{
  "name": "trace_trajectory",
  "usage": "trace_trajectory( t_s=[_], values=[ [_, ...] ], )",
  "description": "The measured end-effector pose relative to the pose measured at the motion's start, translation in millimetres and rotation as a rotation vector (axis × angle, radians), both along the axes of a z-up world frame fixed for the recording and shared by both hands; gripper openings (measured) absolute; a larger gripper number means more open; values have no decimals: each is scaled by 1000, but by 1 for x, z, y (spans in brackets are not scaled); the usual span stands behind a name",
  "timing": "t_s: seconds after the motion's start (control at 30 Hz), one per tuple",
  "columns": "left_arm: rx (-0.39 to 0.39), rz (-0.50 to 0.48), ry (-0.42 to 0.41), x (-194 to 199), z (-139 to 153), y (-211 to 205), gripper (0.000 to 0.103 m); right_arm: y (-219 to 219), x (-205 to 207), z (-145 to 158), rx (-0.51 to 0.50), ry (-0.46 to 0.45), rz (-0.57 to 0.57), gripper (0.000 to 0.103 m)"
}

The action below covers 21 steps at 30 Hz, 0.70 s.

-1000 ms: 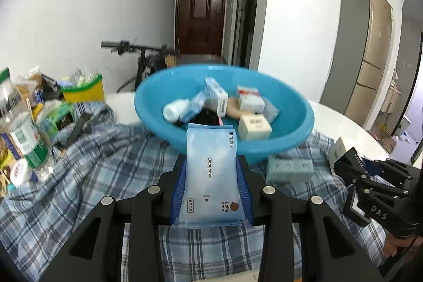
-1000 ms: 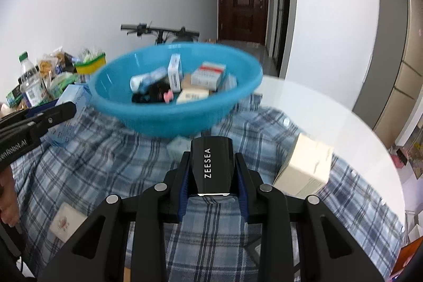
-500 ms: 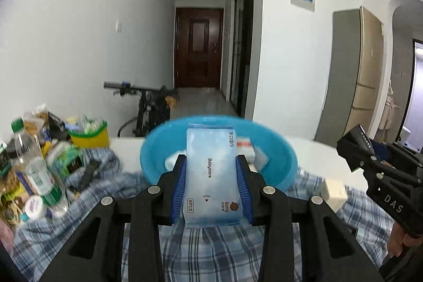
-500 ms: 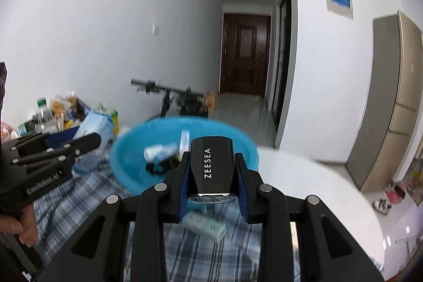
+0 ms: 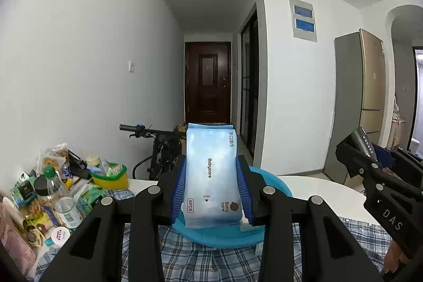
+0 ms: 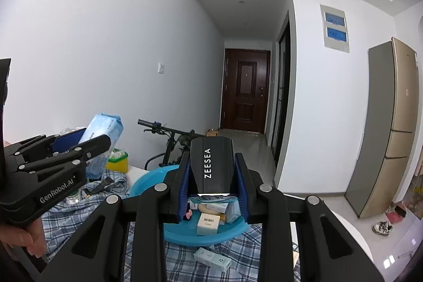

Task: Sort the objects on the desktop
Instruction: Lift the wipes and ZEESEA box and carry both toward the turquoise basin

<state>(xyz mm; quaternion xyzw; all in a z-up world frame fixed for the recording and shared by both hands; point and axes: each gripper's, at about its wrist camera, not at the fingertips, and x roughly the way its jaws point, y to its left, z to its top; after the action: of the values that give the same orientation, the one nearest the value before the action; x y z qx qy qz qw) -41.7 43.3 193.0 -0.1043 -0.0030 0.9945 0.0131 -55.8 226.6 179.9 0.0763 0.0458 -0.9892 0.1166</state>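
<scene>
Your left gripper point(image 5: 211, 184) is clenched on a pale blue pack of wet wipes point(image 5: 210, 176); the blue pads press on both long sides of the pack, and it stands up between the fingers, its top end above the fingertips. Your right gripper point(image 6: 212, 185) grasps a black box point(image 6: 212, 168) with white letters in the same way, one pad on each side. Both things are held in the air above the table, not resting on anything.

Under the two grippers lies a checked cloth point(image 5: 224, 263), blue and white, which covers the near part of the white table point(image 5: 325, 192). On this cloth, just before the basin, a small pale green box point(image 6: 212, 259) lies flat. Behind it sits the blue basin point(image 6: 203, 237). In the right wrist view you see several small boxes inside it, one cream box point(image 6: 208, 223) with a barcode nearest, and something small and pink at the left; the other pieces are too hidden to name.

At the left side of the table there is a heap of snack bags, a clear water bottle point(image 5: 62, 200) with a green cap, and a yellow and green tub point(image 5: 111, 177).

Farther away a bicycle point(image 5: 158, 147) stands at the wall, a fridge point(image 5: 362, 107) is at the right, and a dark brown door point(image 5: 207, 86) closes the corridor.
</scene>
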Motion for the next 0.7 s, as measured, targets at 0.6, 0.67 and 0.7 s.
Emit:
trace_trajectory(
  t_s=[0.6,0.67,0.7],
  values=[
    [5,-21,-37,26,3,5,39,1,32,1,-21,26,2,29],
    [7,-23,-43,25,3,6,39,2,32,0,-23,22,2,29],
    [9,-25,-46,24,2,7,39,3,31,0,-25,20,2,29]
  ],
)
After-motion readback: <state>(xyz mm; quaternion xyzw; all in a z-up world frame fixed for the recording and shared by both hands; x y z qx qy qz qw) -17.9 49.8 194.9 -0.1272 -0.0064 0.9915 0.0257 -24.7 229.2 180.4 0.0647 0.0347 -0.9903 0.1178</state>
